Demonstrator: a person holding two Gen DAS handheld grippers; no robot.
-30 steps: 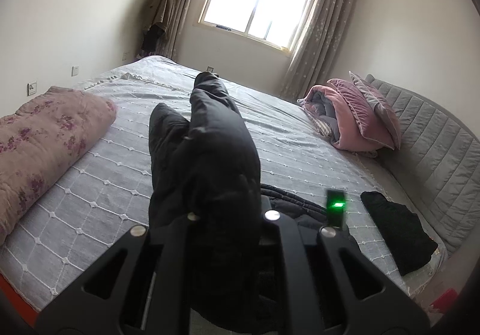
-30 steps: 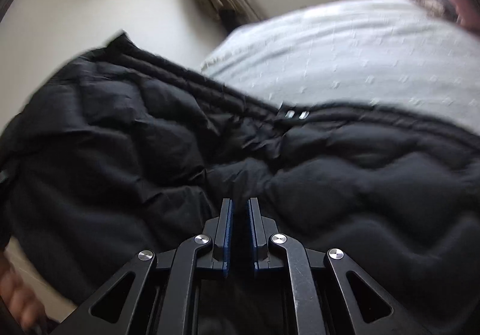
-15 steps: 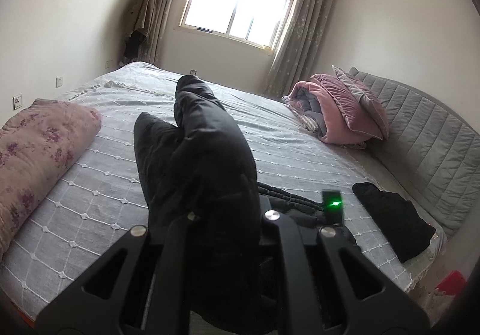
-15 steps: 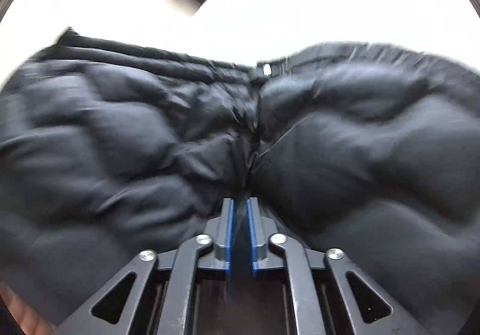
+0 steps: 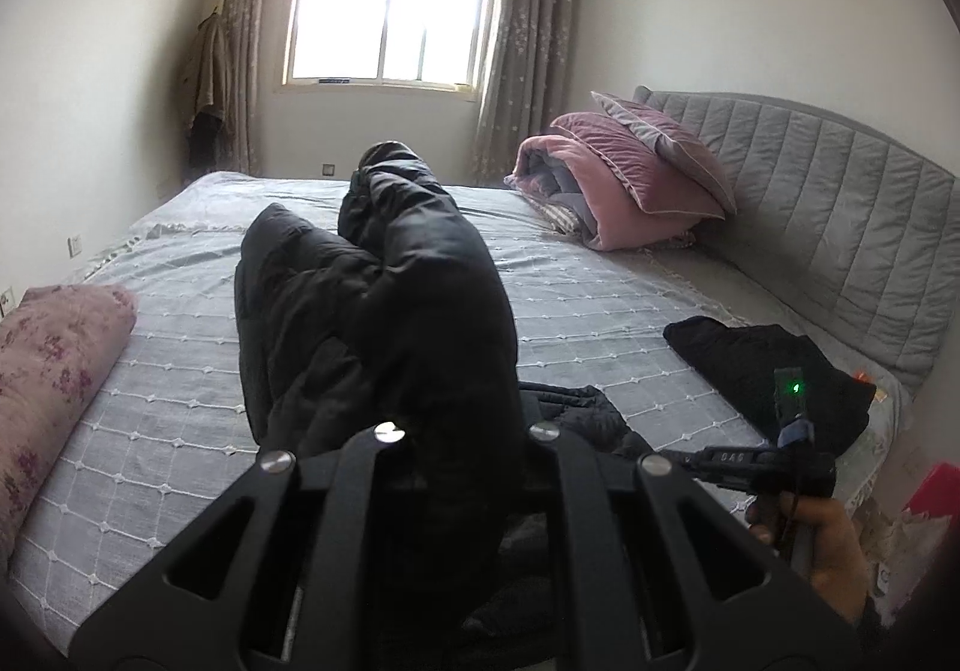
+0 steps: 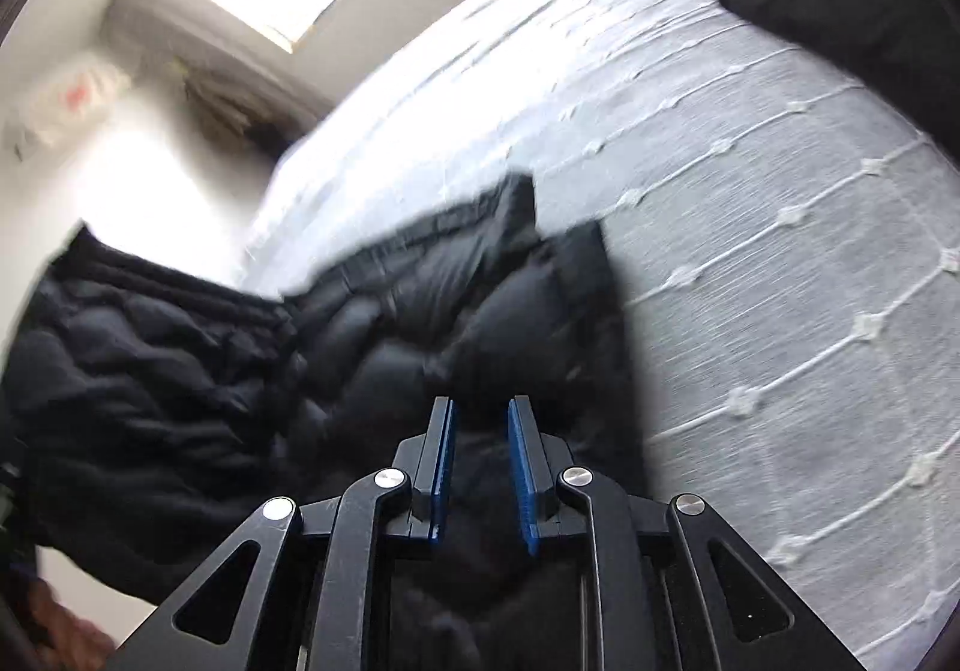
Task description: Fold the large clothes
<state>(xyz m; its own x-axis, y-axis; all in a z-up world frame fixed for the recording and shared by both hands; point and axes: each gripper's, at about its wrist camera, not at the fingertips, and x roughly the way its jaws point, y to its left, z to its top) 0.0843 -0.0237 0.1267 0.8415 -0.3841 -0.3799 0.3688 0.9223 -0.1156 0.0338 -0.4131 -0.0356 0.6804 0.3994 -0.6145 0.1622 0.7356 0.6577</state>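
The left gripper (image 5: 459,431) pinches the black puffer garment (image 5: 384,311) – long axis running away across the bed (image 5: 600,323); the right gripper (image 6: 480,431), fingers just parting, sits over its near end.

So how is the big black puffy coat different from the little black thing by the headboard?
The puffy coat is large, quilted and heaped up, one end clamped in the left gripper. The small black garment is flatter, smooth, lying untouched near the headboard. Both are black clothes on the bed.
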